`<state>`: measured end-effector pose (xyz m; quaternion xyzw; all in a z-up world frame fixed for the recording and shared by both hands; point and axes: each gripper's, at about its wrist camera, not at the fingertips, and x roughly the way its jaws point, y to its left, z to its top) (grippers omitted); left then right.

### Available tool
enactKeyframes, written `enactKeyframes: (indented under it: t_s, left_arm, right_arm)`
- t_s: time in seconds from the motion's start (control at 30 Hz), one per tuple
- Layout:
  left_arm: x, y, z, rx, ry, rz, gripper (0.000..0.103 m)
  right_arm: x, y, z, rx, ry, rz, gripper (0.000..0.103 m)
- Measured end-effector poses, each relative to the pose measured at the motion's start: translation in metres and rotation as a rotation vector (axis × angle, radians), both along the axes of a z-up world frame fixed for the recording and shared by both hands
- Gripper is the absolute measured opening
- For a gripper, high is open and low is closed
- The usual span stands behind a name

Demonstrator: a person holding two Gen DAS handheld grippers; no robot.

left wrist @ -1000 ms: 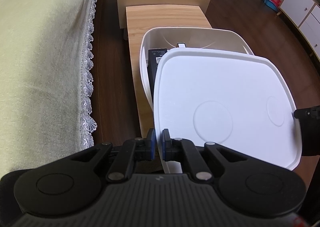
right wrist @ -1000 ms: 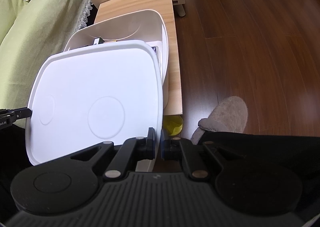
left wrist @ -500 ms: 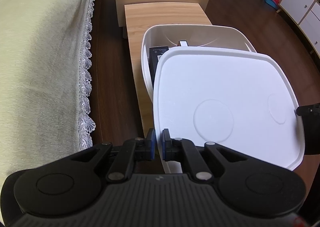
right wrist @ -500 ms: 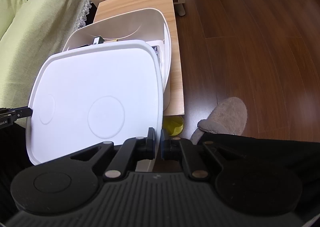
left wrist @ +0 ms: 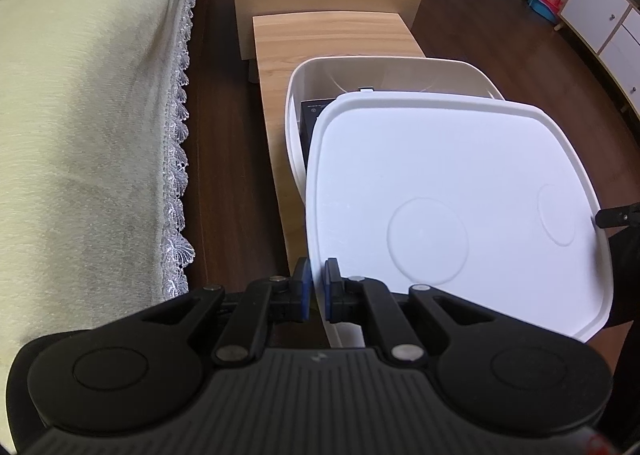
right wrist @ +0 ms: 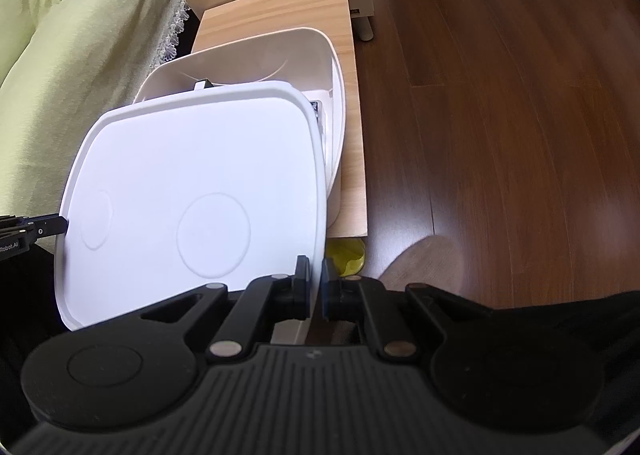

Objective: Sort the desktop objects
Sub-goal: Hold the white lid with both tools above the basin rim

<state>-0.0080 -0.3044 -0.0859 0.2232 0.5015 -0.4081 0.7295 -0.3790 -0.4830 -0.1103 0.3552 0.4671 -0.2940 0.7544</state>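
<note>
2 tools [left wrist: 316, 287] [right wrist: 315, 287] still gripping lid [left wrist: 440, 195]

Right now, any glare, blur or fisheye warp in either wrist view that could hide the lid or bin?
Left wrist view: lid bright and nearly washed out, though its moulded circles still read; bench edges bow with fisheye. Right wrist view: lid similarly pale, sharp; bin rim clear; a soft blurred patch on the floor at lower right; corners vignette black.

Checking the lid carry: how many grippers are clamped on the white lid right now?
2. The left gripper pinches the white lid at its left edge; the right gripper pinches the opposite edge.
</note>
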Motion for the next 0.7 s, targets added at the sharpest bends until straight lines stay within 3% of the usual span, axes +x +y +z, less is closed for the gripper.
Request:
enactKeyframes:
  t_s: [0.7]
  left_arm:
    - [0.0,-0.002,-0.008,0.006,0.016,0.002,0.004]
  right_arm:
    - [0.001,-0.004,-0.004,0.005,0.017,0.009,0.006]
